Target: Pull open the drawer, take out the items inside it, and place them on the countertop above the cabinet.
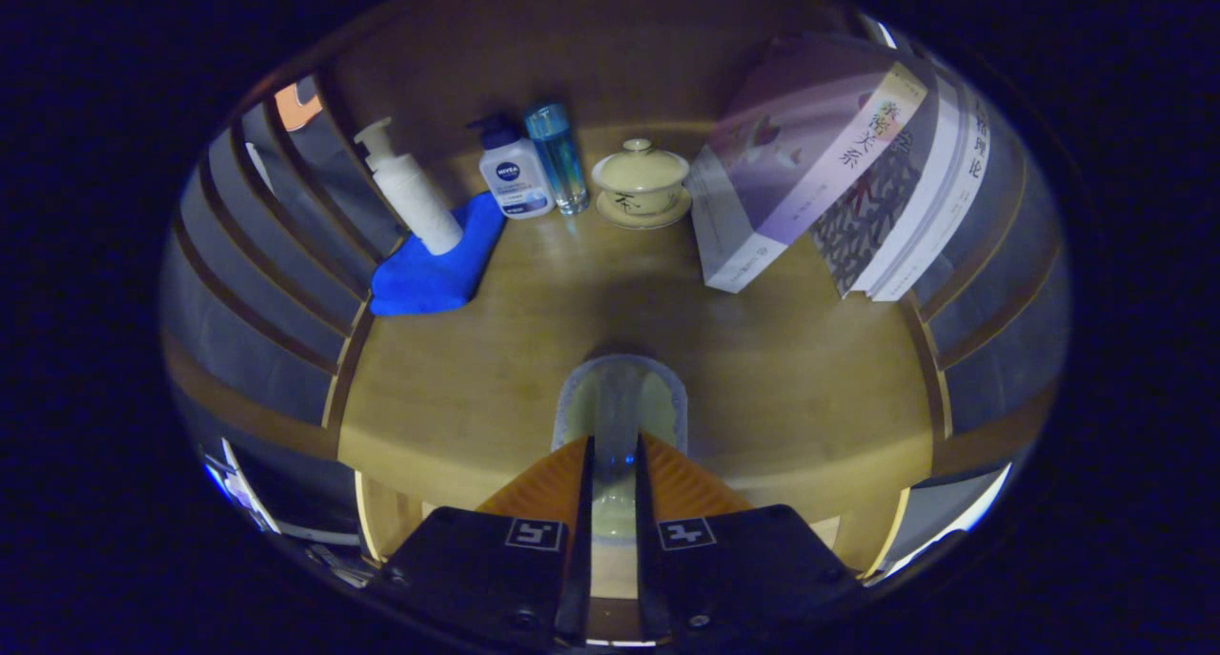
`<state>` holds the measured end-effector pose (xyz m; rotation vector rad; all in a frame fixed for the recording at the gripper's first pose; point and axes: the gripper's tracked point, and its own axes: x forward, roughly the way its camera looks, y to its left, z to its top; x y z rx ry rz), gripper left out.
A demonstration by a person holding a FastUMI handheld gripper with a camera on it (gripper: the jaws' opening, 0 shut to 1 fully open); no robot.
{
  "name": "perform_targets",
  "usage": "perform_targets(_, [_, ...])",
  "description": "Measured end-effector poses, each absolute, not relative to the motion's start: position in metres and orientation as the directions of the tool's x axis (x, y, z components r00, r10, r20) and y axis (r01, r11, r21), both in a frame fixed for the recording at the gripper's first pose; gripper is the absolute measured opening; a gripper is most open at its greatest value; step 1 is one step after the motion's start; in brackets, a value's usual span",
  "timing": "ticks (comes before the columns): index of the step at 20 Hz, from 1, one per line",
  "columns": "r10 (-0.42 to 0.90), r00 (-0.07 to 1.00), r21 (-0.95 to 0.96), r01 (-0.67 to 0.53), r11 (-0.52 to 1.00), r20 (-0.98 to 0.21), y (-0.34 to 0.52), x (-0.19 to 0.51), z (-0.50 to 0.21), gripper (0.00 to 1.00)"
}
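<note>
Your gripper (615, 460) has its two orange ribbed fingers (548, 483) set narrow, pressing from both sides on a translucent pale plastic container (620, 398) that stands out ahead of the fingertips, over the near edge of the light wooden desk (791, 378). Whether it touches the desk, you cannot tell. Beyond it, to your left, a folded blue cloth (434, 269) lies under a white pump bottle (410, 193). Just beside that stand a white lotion bottle with a dark blue cap (513, 173) and a clear blue tumbler (560, 159), touching. Next comes a cream lidded ceramic cup on a saucer (640, 183). To your right, several books (829, 169) lean together against the slatted side.
</note>
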<state>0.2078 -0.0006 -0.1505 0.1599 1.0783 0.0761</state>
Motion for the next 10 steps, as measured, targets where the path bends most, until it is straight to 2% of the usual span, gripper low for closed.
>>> perform_targets(2, [0.168,0.489,0.210,0.031,0.977,-0.856,0.001,0.207,-0.147,0.25])
perform_targets(5, [0.202,0.520,0.224,-0.022,0.974,-0.830,0.005,0.203,-0.142,0.39])
perform_targets(10, [0.176,0.645,0.211,-0.023,0.977,-0.744,-0.003,0.192,-0.115,0.58])
